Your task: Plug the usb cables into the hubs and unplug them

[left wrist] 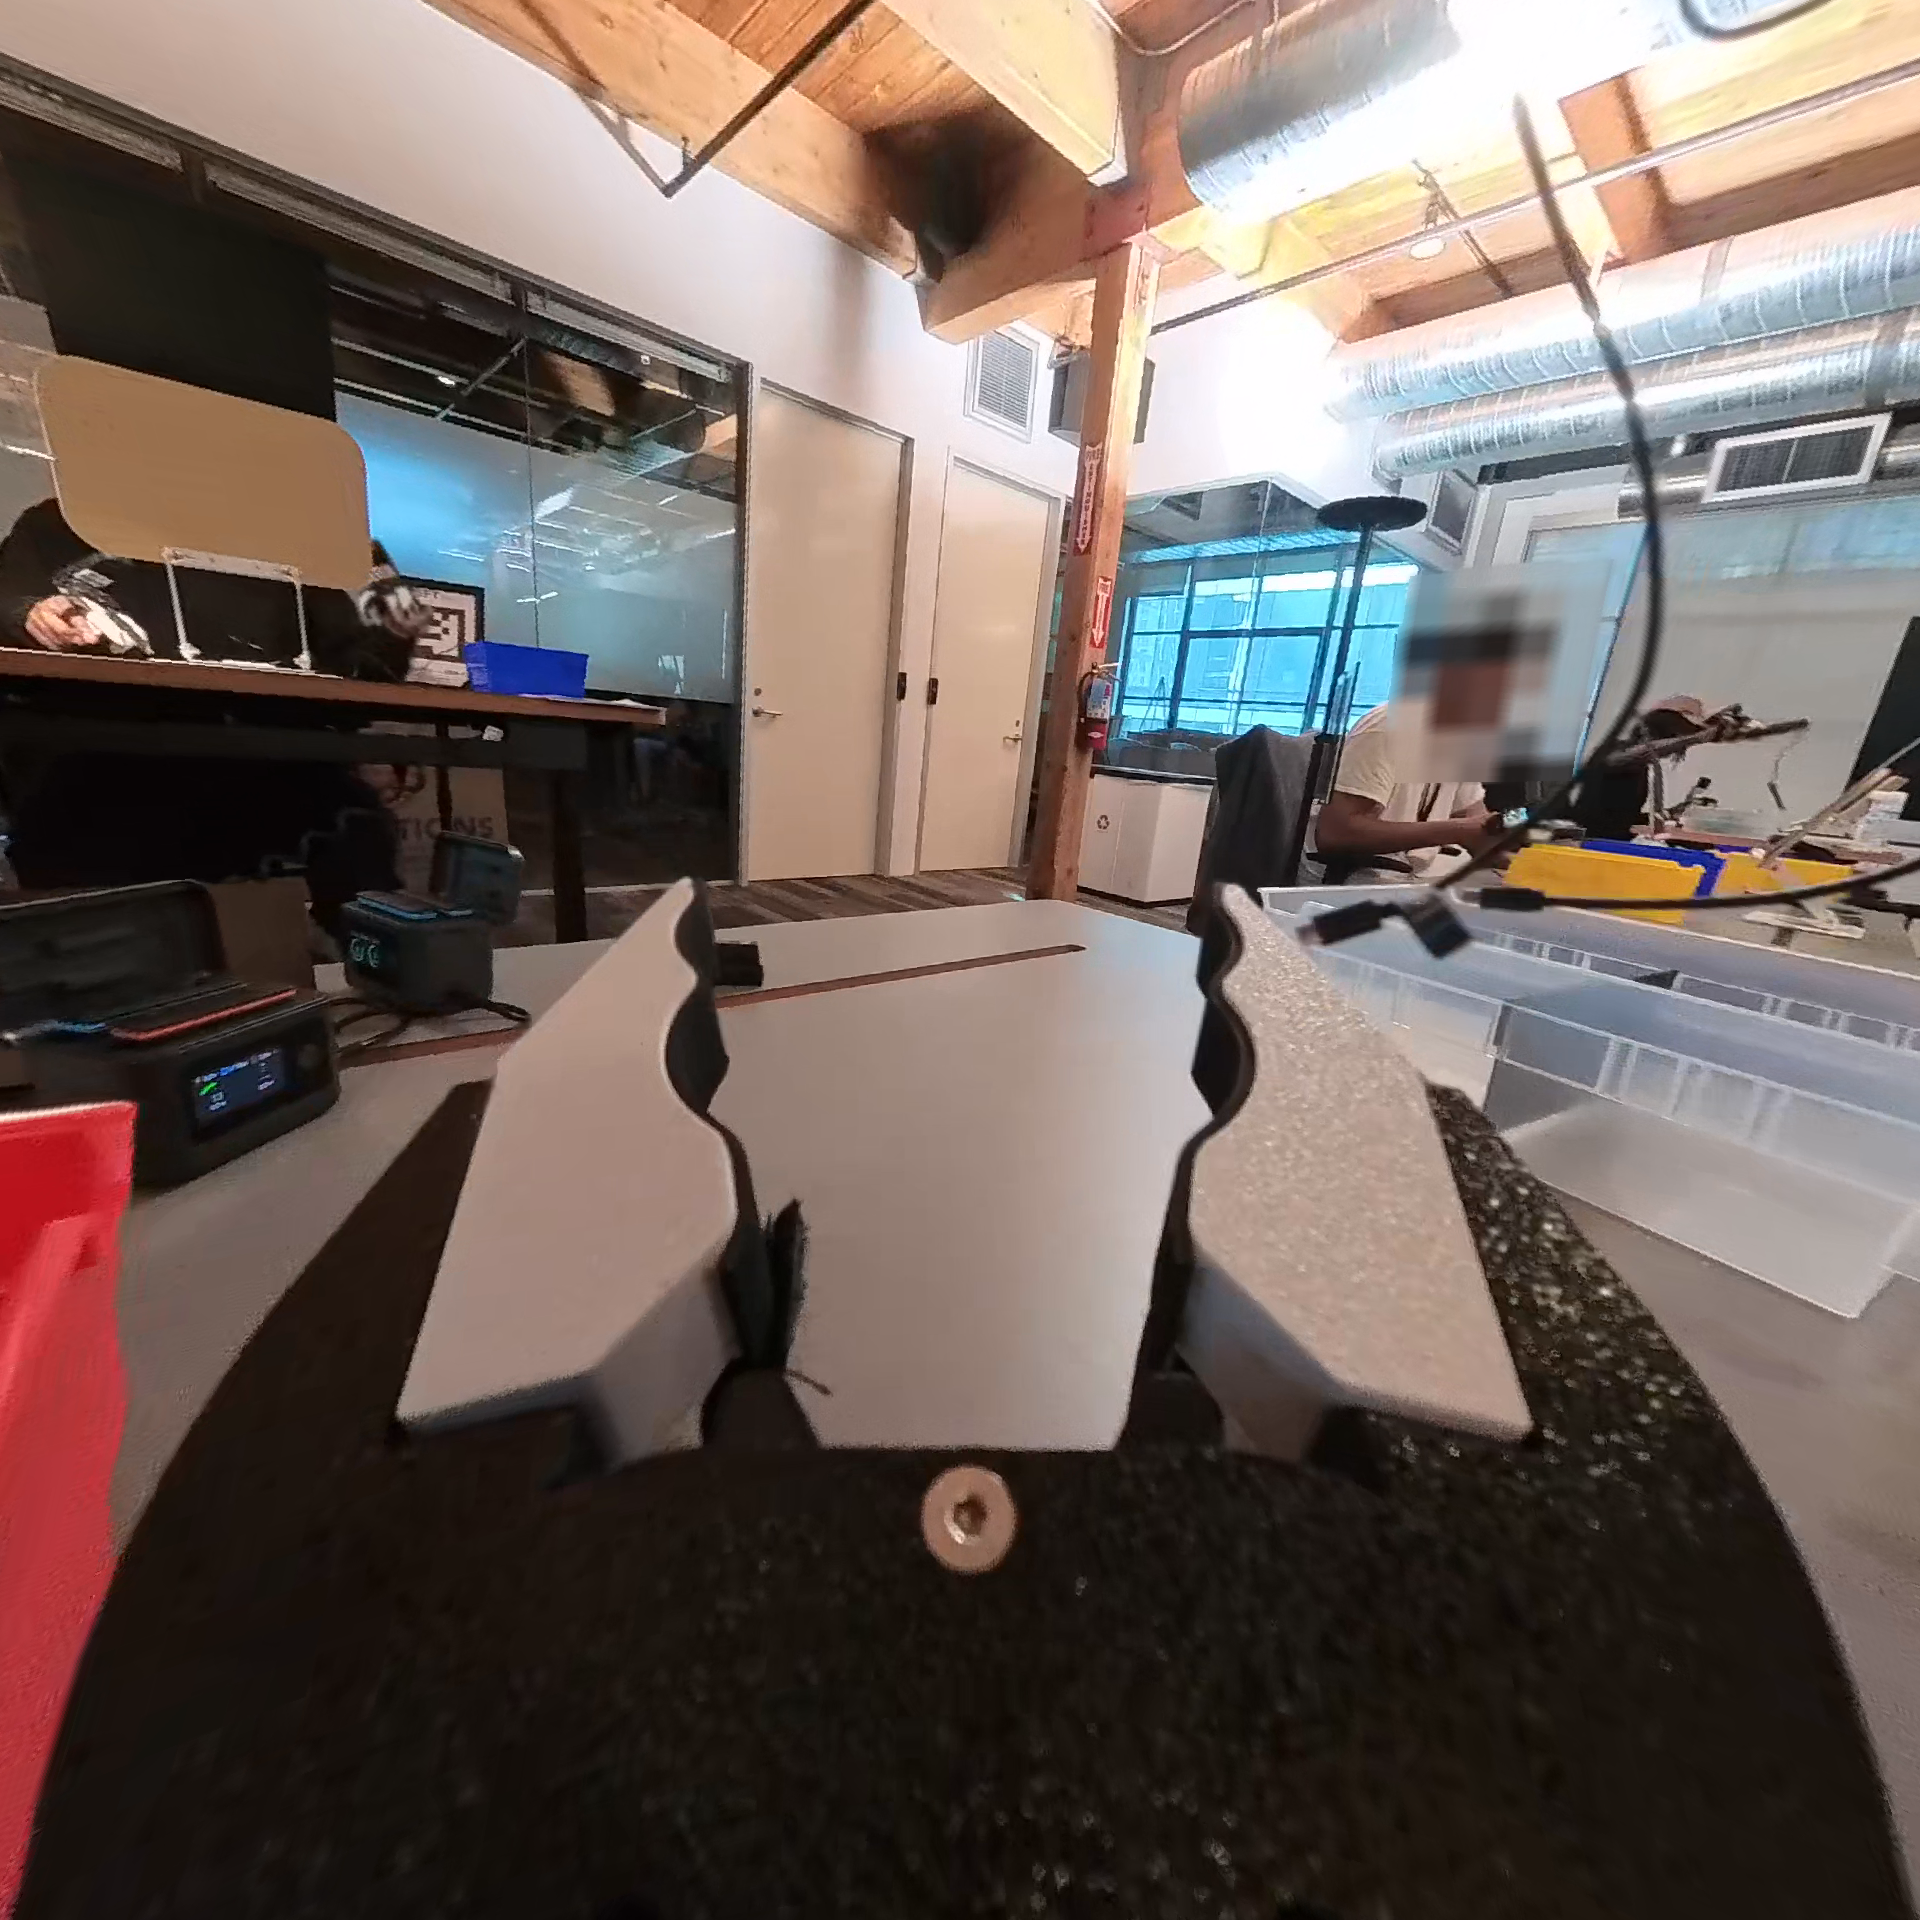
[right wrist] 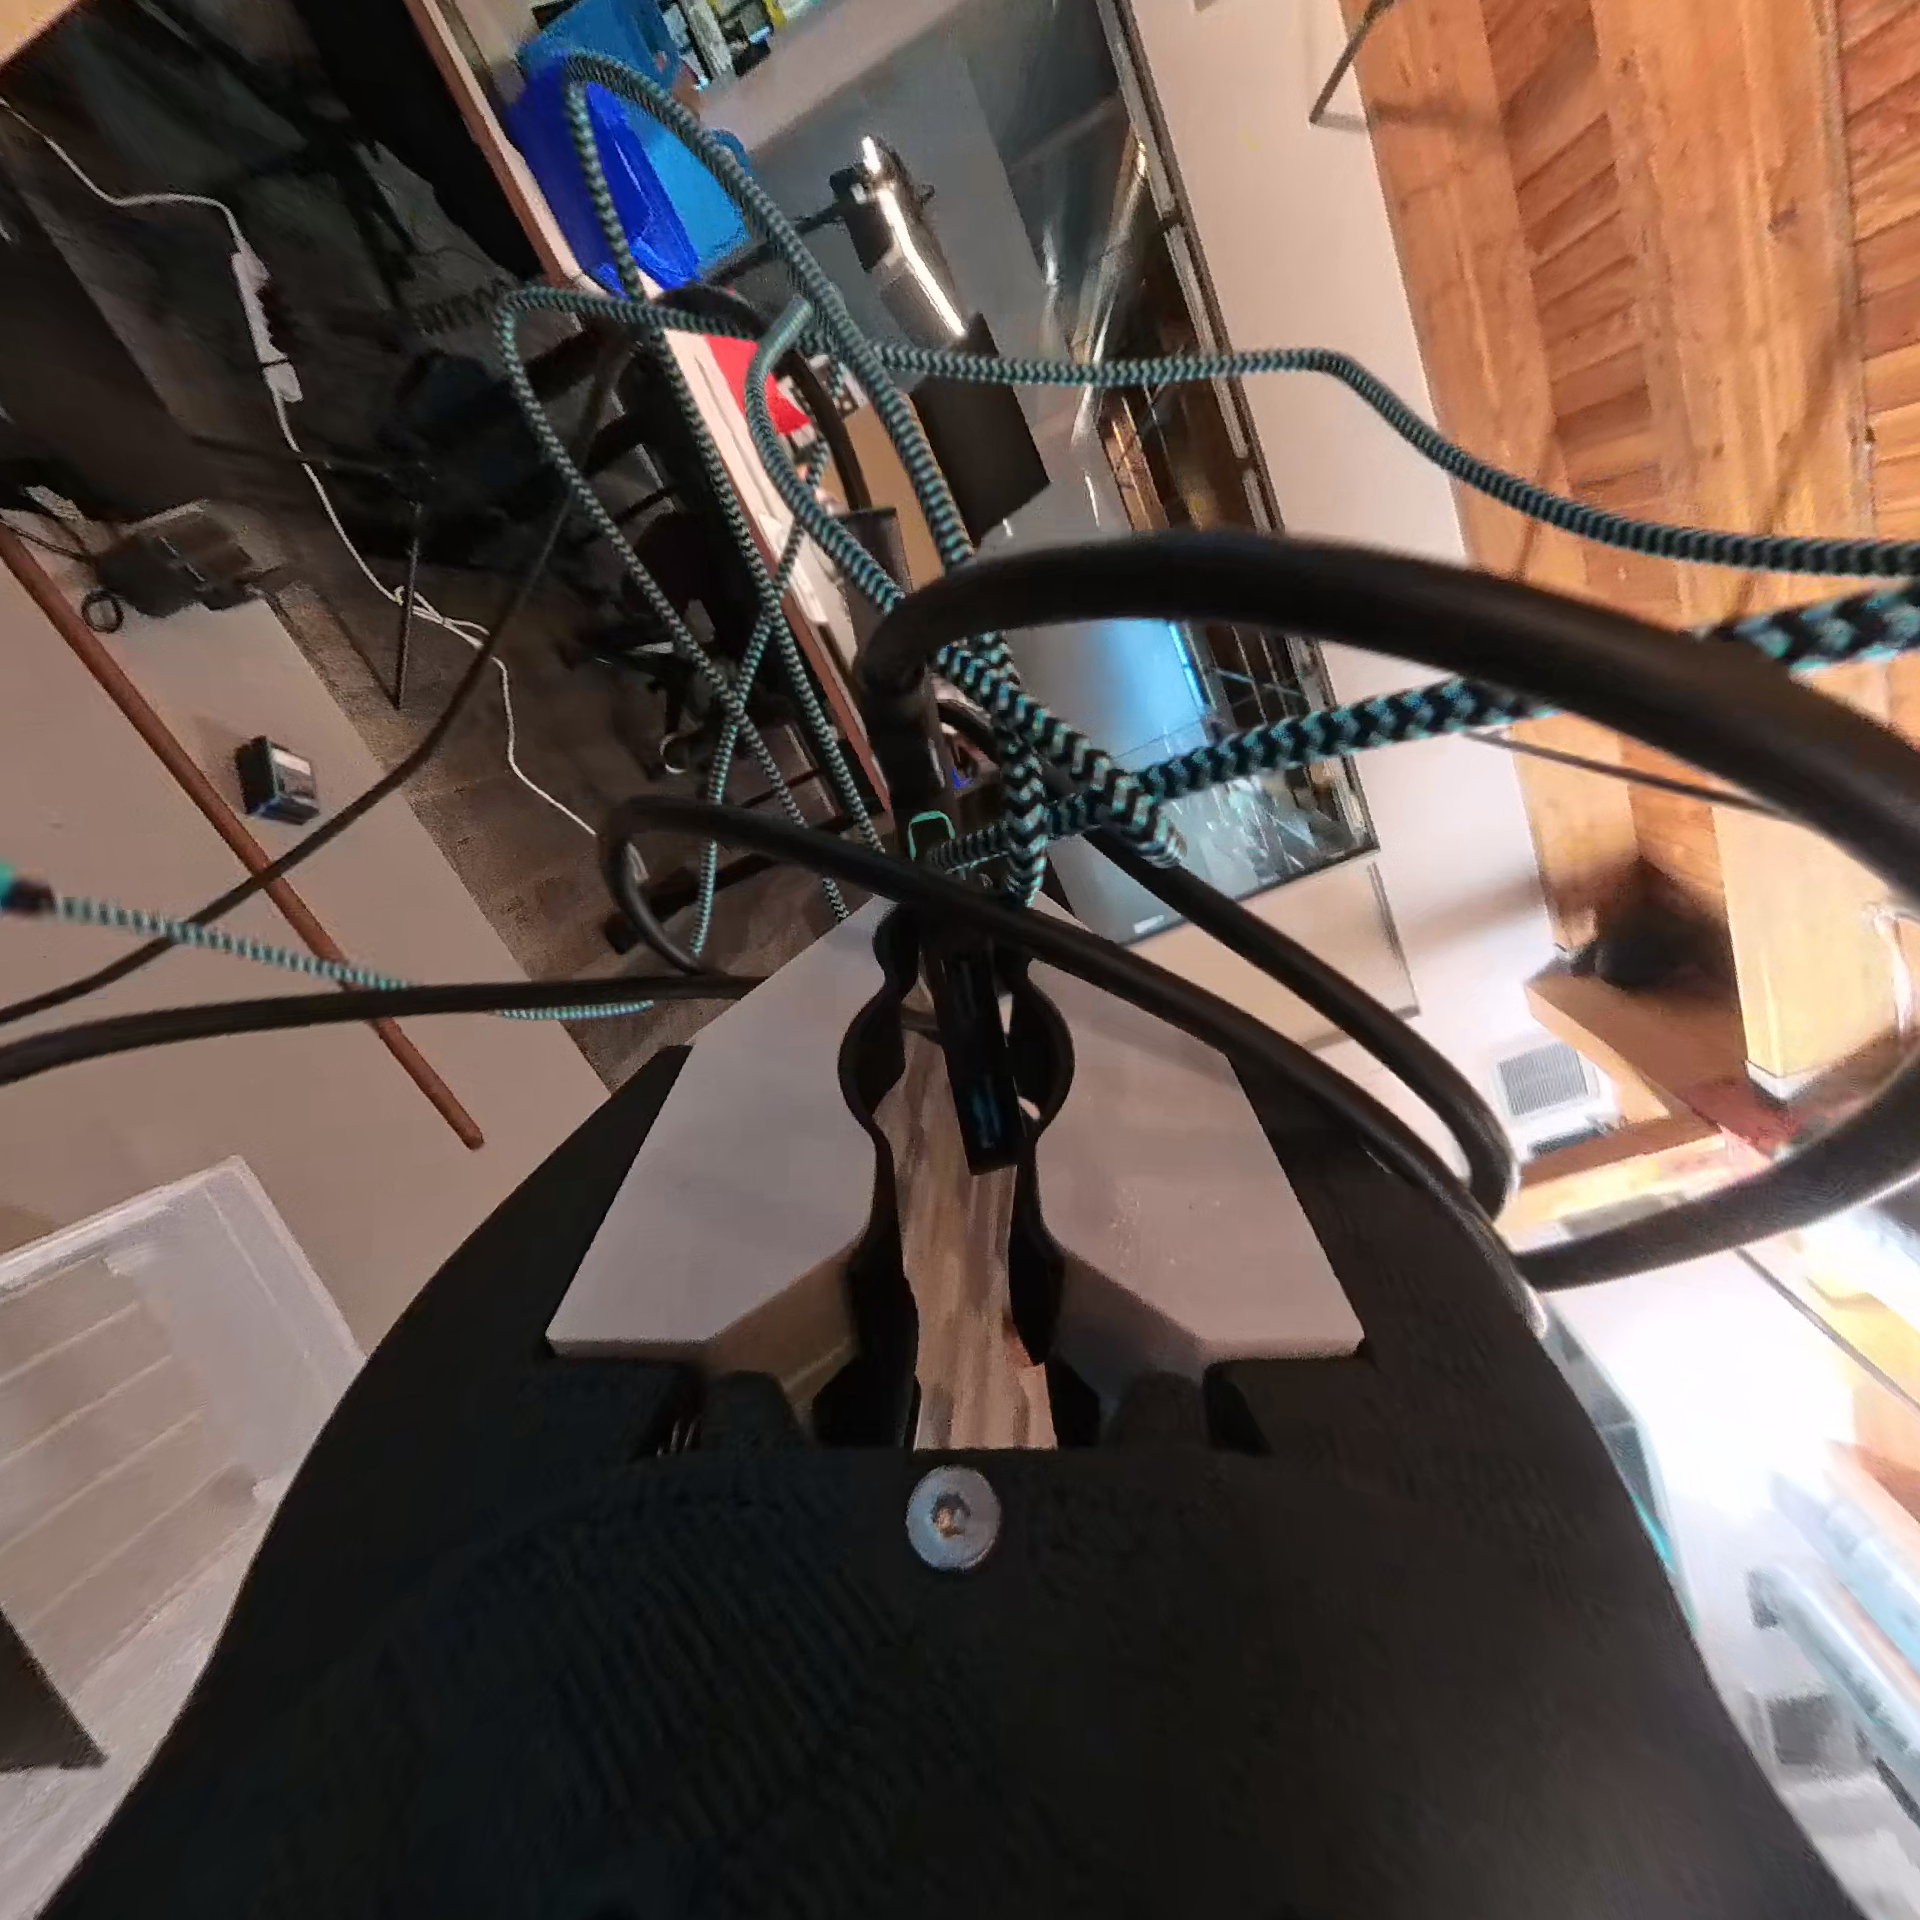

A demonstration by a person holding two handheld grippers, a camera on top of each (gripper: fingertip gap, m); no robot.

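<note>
My right gripper point(right wrist: 951, 940) is shut on a black USB connector with a blue insert point(right wrist: 985, 1101), held up in the air and tilted. A tangle of cables hangs from it: black cables point(right wrist: 1299, 566) and teal-and-black braided cables point(right wrist: 1288, 743). My left gripper point(left wrist: 956, 899) is open and empty, low over the grey table point(left wrist: 935, 1143). In the left wrist view a thin black cable point(left wrist: 1605, 353) dangles at the upper right, with two loose USB plugs point(left wrist: 1439, 925) hanging above the clear bin. No hub shows clearly.
A clear plastic bin point(left wrist: 1704, 1101) stands right of my left gripper, a red bin point(left wrist: 52, 1351) at the left edge. Black power units point(left wrist: 239, 1081) sit at the back left. A small black block point(left wrist: 740, 961) lies on the table ahead. People sit at desks farther off. Across from one pair of fingers to the other is roughly 55 cm.
</note>
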